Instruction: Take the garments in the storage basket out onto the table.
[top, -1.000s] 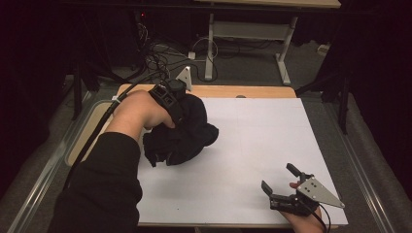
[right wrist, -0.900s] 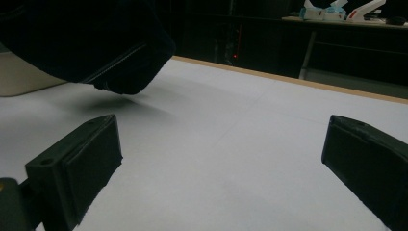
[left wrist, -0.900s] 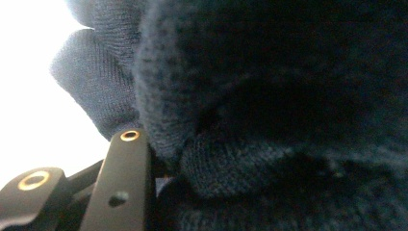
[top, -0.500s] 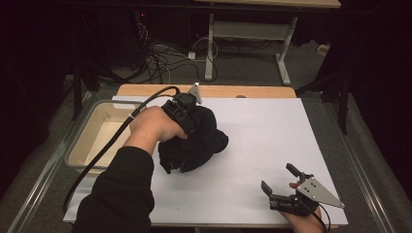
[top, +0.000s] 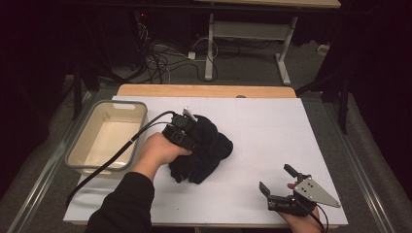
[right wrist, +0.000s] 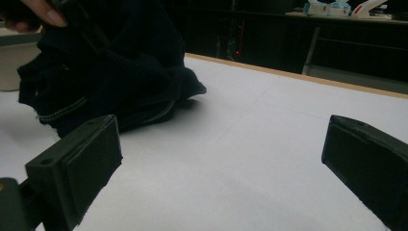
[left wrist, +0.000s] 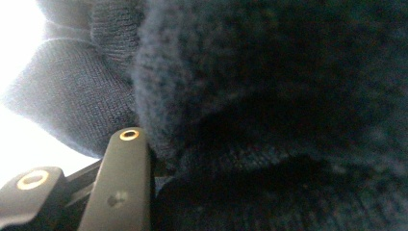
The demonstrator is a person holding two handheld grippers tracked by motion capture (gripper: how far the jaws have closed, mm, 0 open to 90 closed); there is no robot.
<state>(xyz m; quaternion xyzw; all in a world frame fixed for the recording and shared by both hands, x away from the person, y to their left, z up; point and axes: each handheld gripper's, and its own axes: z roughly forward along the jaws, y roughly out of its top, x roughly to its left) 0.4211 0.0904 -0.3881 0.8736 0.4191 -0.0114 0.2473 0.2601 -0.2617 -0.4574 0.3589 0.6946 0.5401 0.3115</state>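
A dark knitted garment [top: 206, 153] lies bunched on the white table cover [top: 272, 131], left of the middle. My left gripper [top: 187, 138] is shut on it from the left, its tips buried in the folds. In the left gripper view the knit [left wrist: 269, 96] presses against one black jaw and hides the other. My right gripper [top: 275, 178] rests open near the table's front right corner, with nothing between its fingers. In the right gripper view the garment [right wrist: 120, 72] lies ahead to the left, well beyond the gripper's [right wrist: 221, 159] wide-apart jaws.
A beige plastic tub [top: 80, 158] stands at the table's left edge, close beside the left hand. A cable [top: 111, 158] trails from the left gripper across the tub's corner. The wooden table edge [top: 209, 91] runs along the back. Cables and desk legs lie on the floor beyond.
The left hand has come down with the garment, which now rests bunched on the table. The arm no longer covers the tub. The right gripper has stayed where it was.
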